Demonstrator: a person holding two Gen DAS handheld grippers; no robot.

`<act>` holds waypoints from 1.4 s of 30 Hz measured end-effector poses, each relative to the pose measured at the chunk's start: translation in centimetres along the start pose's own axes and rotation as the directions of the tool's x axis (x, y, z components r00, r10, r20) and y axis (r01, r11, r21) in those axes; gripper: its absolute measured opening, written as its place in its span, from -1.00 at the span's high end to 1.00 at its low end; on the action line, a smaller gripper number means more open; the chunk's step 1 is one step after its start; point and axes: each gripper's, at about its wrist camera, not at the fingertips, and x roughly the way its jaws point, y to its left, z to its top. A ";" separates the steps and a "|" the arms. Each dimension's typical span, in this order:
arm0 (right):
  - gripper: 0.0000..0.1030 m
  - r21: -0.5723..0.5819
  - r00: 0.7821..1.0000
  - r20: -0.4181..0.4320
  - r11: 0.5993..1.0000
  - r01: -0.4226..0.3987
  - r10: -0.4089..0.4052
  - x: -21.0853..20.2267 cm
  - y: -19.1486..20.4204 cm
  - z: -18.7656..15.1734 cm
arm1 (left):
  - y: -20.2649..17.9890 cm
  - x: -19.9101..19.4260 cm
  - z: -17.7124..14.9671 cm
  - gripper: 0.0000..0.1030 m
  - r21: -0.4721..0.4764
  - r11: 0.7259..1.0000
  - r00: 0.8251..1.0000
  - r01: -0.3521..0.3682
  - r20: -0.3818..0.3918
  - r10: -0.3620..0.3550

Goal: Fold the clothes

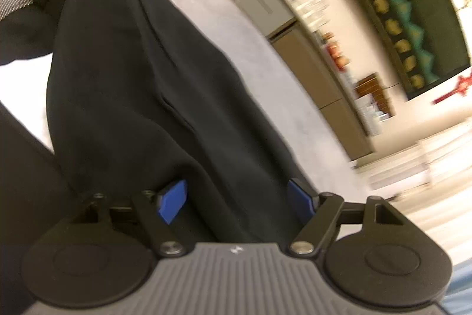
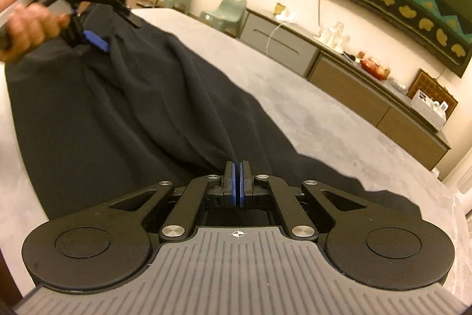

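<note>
Right tool (image 2: 237, 185) pinching black garment (image 2: 132, 108) | left tool (image 1: 236, 200) spread – hand (image 2: 26, 25) only in right view

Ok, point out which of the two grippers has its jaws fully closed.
The right gripper: its blue pads meet, pinching the edge of the black garment. The left gripper stands wide, with cloth bunched between its parted fingers.

Black gripper (image 2: 237, 185) linkages, blue pads, silver screws, ribbed grey body.
</note>
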 end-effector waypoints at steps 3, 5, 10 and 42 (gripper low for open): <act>1.00 0.087 0.999 0.027 0.995 -0.043 0.040 0.2 -0.7 -0.8 | -0.5 1.3 1.1 -0.45 -0.006 1.000 0.999 -0.024 -0.040 0.024; 1.00 0.130 0.997 0.044 0.989 -0.074 0.068 0.4 -0.9 -1.1 | -0.5 1.7 1.6 -0.42 -0.012 0.999 0.997 -0.053 -0.061 0.052; 1.00 0.150 0.992 0.087 0.984 -0.099 0.087 -0.7 -1.4 -1.4 | 0.2 -3.0 1.5 -0.43 -0.032 0.998 0.999 -0.046 0.028 0.047; 0.07 0.432 0.998 -0.038 0.901 -0.027 0.048 0.6 -4.6 -3.3 | 6.3 -18.4 -2.5 -0.56 -0.172 0.939 0.882 -0.299 0.325 0.340</act>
